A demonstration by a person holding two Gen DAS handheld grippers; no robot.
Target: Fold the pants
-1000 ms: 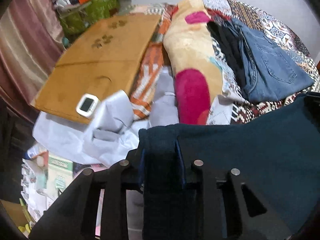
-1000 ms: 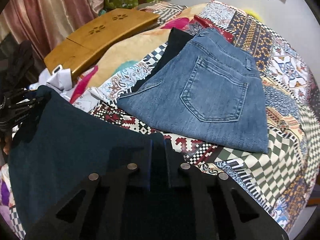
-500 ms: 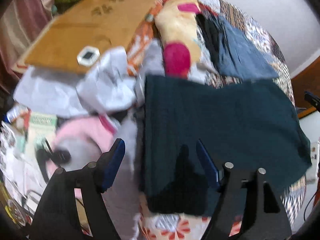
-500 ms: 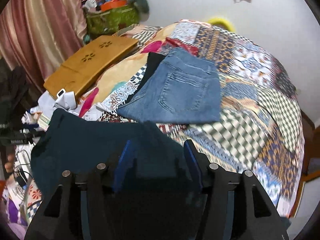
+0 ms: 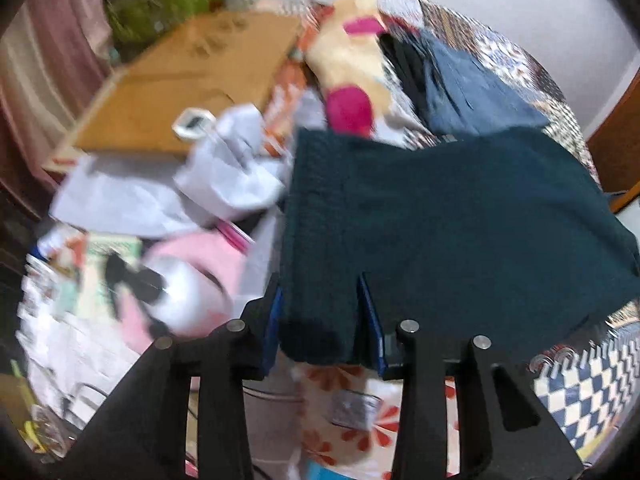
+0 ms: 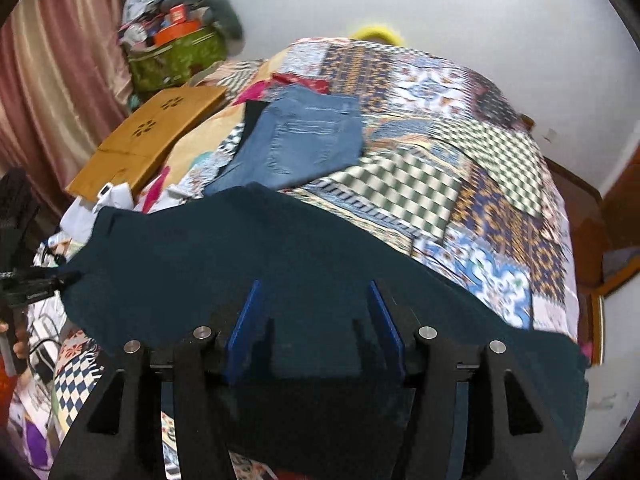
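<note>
Dark teal pants [image 5: 440,216] lie folded flat on the patchwork bedspread [image 6: 460,168]; they also show in the right wrist view [image 6: 240,264]. My left gripper [image 5: 320,300] is partly closed around the near left corner of the pants; its blue pads [image 5: 370,312] sit at either side of the fabric edge. My right gripper [image 6: 314,312] is open above the near edge of the pants, with its blue pads [image 6: 244,316] wide apart and nothing between them. The left gripper also shows at the left edge of the right wrist view [image 6: 36,286].
Folded blue jeans [image 6: 296,144] lie on a black garment further back on the bed. A wooden lap table [image 6: 148,140] and white cloth [image 5: 224,176] lie at the left. A green bag [image 6: 176,56] stands by the curtain. Clutter fills the floor at left.
Both grippers let go of the pants and drew back. The right gripper opened wider. The left gripper, open half a second ago, has narrowed around the pants' corner.
</note>
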